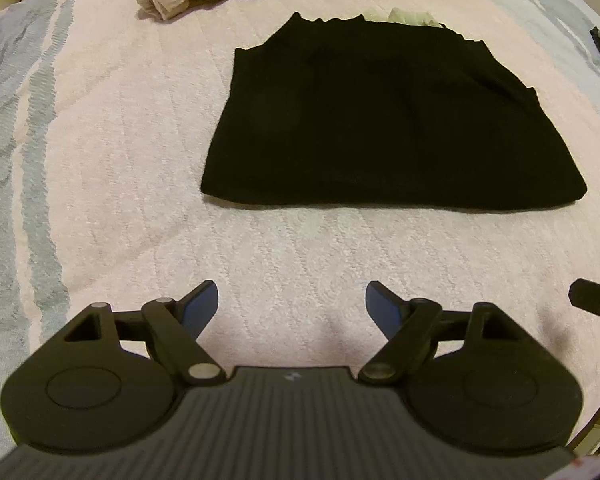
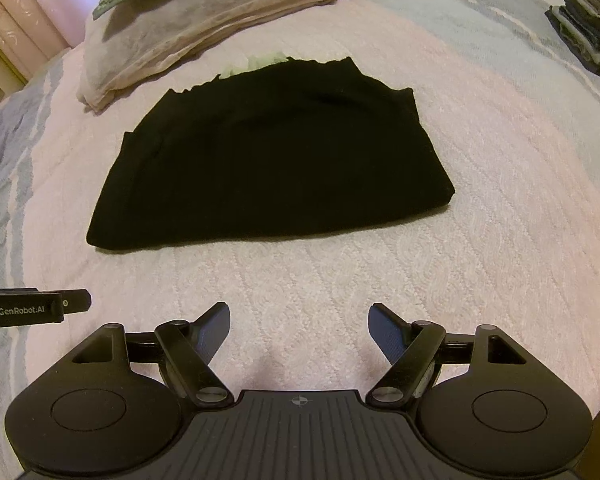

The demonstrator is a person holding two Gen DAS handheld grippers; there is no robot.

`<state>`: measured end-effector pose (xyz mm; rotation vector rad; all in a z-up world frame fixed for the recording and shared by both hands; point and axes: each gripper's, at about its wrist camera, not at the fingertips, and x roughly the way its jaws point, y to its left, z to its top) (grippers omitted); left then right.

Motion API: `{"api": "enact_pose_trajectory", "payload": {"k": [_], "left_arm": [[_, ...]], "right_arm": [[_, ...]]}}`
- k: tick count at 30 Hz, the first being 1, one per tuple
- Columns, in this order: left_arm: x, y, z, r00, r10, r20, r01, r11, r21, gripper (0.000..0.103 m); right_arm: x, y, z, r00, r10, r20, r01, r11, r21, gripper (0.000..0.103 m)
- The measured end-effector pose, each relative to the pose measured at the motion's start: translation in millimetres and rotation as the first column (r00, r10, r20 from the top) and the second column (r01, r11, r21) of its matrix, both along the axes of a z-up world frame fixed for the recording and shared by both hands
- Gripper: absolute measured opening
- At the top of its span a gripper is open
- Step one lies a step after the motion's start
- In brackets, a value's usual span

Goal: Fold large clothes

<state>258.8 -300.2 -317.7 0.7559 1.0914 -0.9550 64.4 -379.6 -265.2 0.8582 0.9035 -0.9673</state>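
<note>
- Bed (image 1: 100, 160): pink textured cover with grey-blue bands along both side edges. It carries everything you are working with.
- Folded bedding (image 2: 228, 16): a pale stack lying along the far edge of the bed, with a green checked piece on top of it in the right wrist view.
- Black garment (image 1: 380, 120): lies flat mid-bed, toward the far edge and well apart from both grippers. Outline roughly a trapezoid, near edge thick and rounded, so it reads as already folded at least once. The far edge is wavy, with a scrap of pale green cloth (image 2: 260, 62) showing just behind it.
- Dark stack of clothes (image 2: 588, 28): sits at the far right corner of the bed; likely finished pieces.
- Left gripper (image 1: 292, 304): jaws spread wide, holding nothing, hovering over bare cover near the front edge.
- Right gripper (image 2: 299, 320): same, jaws spread and empty.
- Step, as judged: between folds, nothing gripped.
- Next move calls for you to bring both grippers forward to the near corners of the garment, pinch every layer, and carry them over evenly.
</note>
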Motion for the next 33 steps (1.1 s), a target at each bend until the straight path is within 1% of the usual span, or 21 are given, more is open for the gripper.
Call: {"api": "enact_pose_trajectory", "payload": {"k": [2,4,7,8,11,12,14,15,17,19,21,22,23,25,27,29,30,31,32,33], "left_arm": [[5.7,-2.1,-1.9,1.000,-0.003,-0.020,0.002,1.000,-0.024,0.078],[21.2,-3.8,-3.5,0.998,0.004,-0.059,-0.008,0.997,-0.079,0.078],[58.7,-10.3,-9.1,0.993,0.036,-0.109,-0.052,0.988,-0.145,0.078],[72.2,-13.9,-10.3,0.992,0.044,-0.121,-0.064,0.983,-0.171,0.078],[111.3,-27.5,-17.5,0.987,0.053,-0.153,-0.089,0.967,-0.240,0.078],[123.4,-33.9,-21.8,0.986,0.064,-0.154,-0.100,0.964,-0.245,0.078],[146.4,-46.0,-32.7,0.980,0.071,-0.188,-0.121,0.955,-0.270,0.078],[156.6,-52.3,-39.5,0.975,0.080,-0.209,-0.136,0.953,-0.270,0.078],[175.2,-63.5,-54.8,0.962,0.085,-0.259,-0.158,0.948,-0.275,0.078],[190.2,-72.7,-71.1,0.946,0.091,-0.311,-0.179,0.947,-0.267,0.077],[200.3,-78.5,-85.3,0.928,0.091,-0.361,-0.196,0.944,-0.264,0.077],[203.5,-80.0,-90.7,0.921,0.091,-0.379,-0.202,0.943,-0.265,0.076],[205.3,-80.6,-96.0,0.914,0.093,-0.395,-0.211,0.941,-0.265,0.076],[210.0,-82.5,-106.1,0.902,0.102,-0.419,-0.226,0.939,-0.258,0.076],[212.5,-83.0,-113.5,0.892,0.109,-0.439,-0.241,0.936,-0.258,0.076],[215.6,-83.2,-117.2,0.884,0.108,-0.455,-0.251,0.931,-0.266,0.076],[217.7,-83.5,-118.6,0.879,0.110,-0.463,-0.255,0.930,-0.264,0.076],[219.8,-83.3,-118.4,0.875,0.109,-0.472,-0.259,0.929,-0.265,0.076],[222.2,-82.8,-117.1,0.872,0.108,-0.477,-0.261,0.927,-0.269,0.075],[224.9,-81.6,-114.6,0.873,0.107,-0.477,-0.262,0.926,-0.272,0.074]], "right_arm": [[-8.1,-10.8,-0.7,1.000,-0.010,0.010,0.011,1.000,-0.026,0.073],[-21.1,-27.2,-0.5,0.999,-0.046,0.028,0.048,0.995,-0.083,0.073],[-46.8,-66.0,-8.3,0.992,-0.103,0.074,0.115,0.977,-0.179,0.074],[-53.7,-80.7,-14.1,0.989,-0.114,0.092,0.130,0.974,-0.184,0.073],[-72.1,-126.3,-42.4,0.971,-0.155,0.180,0.183,0.972,-0.148,0.073],[-77.0,-139.7,-53.9,0.964,-0.170,0.206,0.197,0.973,-0.118,0.073],[-87.3,-166.5,-79.3,0.938,-0.214,0.273,0.232,0.972,-0.034,0.073],[-92.0,-177.1,-89.8,0.925,-0.224,0.305,0.236,0.972,-0.002,0.073],[-98.3,-194.8,-111.0,0.917,-0.252,0.310,0.250,0.967,0.048,0.073],[-104.6,-206.7,-124.0,0.898,-0.253,0.360,0.239,0.967,0.083,0.073],[-108.5,-217.0,-134.0,0.867,-0.246,0.433,0.213,0.969,0.122,0.072],[-108.6,-221.2,-137.2,0.861,-0.242,0.448,0.201,0.970,0.137,0.067],[-106.5,-225.6,-141.0,0.855,-0.236,0.462,0.185,0.971,0.154,0.055],[-102.8,-233.9,-150.6,0.843,-0.236,0.484,0.151,0.967,0.207,0.038],[-100.5,-237.3,-155.3,0.843,-0.238,0.482,0.146,0.965,0.219,0.036],[-103.2,-236.7,-156.4,0.841,-0.259,0.475,0.168,0.960,0.225,0.021],[-104.7,-235.3,-155.8,0.836,-0.279,0.472,0.186,0.954,0.236,0.019],[-103.1,-234.4,-151.5,0.839,-0.299,0.455,0.209,0.948,0.238,0.015],[-98.1,-233.4,-144.7,0.855,-0.305,0.420,0.225,0.947,0.230,0.013],[-88.9,-232.4,-134.9,0.879,-0.300,0.370,0.237,0.949,0.207,0.012]]}}
